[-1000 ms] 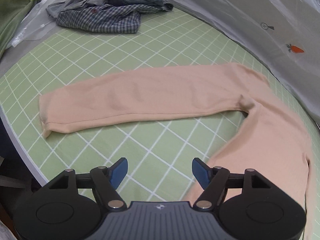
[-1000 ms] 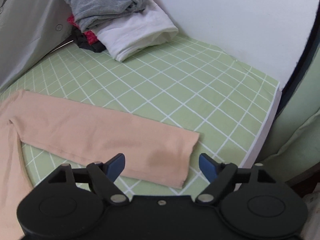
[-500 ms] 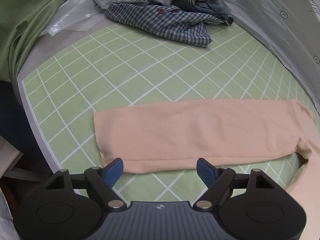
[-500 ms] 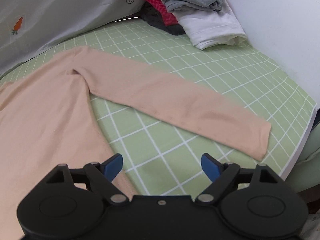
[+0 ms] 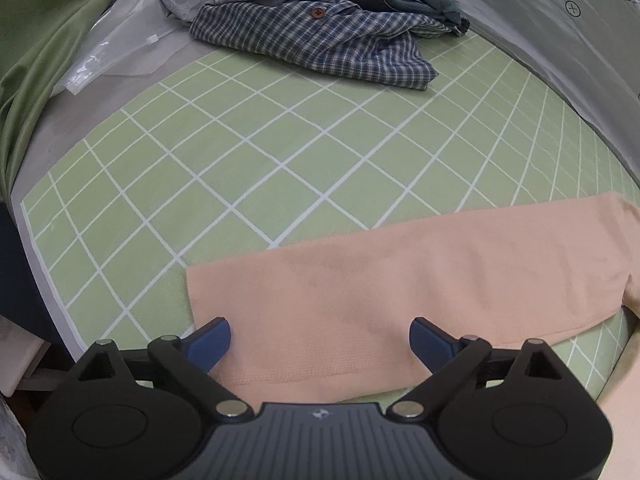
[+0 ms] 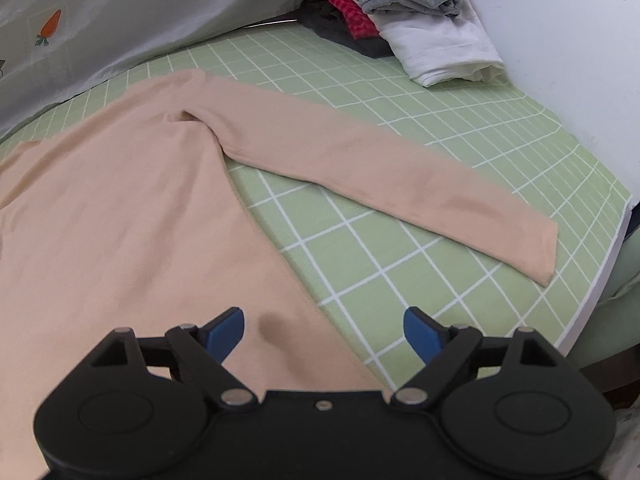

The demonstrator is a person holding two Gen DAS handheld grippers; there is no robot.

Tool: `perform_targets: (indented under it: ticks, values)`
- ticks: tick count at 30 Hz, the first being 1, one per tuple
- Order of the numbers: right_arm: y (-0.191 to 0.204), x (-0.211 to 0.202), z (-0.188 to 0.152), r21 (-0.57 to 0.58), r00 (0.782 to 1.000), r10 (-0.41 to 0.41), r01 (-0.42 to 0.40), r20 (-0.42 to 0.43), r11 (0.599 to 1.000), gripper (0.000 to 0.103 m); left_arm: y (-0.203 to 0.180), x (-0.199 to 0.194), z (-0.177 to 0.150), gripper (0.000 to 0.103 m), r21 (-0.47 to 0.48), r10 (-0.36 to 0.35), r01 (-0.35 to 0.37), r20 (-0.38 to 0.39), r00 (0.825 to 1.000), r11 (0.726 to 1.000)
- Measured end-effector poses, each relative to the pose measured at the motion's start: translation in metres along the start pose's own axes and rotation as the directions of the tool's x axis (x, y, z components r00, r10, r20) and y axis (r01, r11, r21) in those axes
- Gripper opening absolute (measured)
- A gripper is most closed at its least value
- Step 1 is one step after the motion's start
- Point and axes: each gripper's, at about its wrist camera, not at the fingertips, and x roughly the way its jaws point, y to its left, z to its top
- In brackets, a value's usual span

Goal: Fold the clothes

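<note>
Surface: green sheet with a white grid [image 5: 280, 152], covering most of both views.
Backdrop: grey cloth with a carrot print [image 6: 120, 20] across the upper left of the right wrist view; white wall [image 6: 560, 20] at upper right.
Peach long-sleeved top: spread flat on the sheet; its body [image 6: 120, 220] fills the left and centre of the right wrist view.
Right-view sleeve [image 6: 380, 160]: runs from the centre down to the right edge, cuff near the sheet's border.
Left-view sleeve [image 5: 400, 292]: lies across the lower half of the left wrist view, cuff end at lower centre-left.
Left hand-held gripper [image 5: 320, 342]: jaws wide apart and just been opening, one blue pad on either side of the sleeve's cuff end (neither pressing it).
Right hand-held gripper [image 6: 324, 334]: jaws spread and widening slightly, over the top's side seam at lower centre, nothing pinched.
Checked shirt pile [image 5: 320, 36]: top centre of the left wrist view.
Folded stack [image 6: 420, 20]: grey, red and white clothes, top right of the right wrist view.
</note>
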Motion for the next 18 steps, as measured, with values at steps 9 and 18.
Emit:
perform_targets:
  ticks: [9, 18]
  values:
    - [0.009, -0.004, 0.002, -0.041, 1.0, 0.003, -0.003, 0.004, 0.999, 0.088, -0.011, 0.006, -0.003, 0.102, 0.068, 0.053, -0.054, 0.01, 0.999, 0.996]
    - [0.008, -0.002, 0.004, -0.081, 1.0, 0.006, -0.006, -0.011, 0.997, 0.088, -0.021, -0.007, -0.01, 0.058, 0.053, 0.056, -0.061, 0.081, 0.995, 0.997]
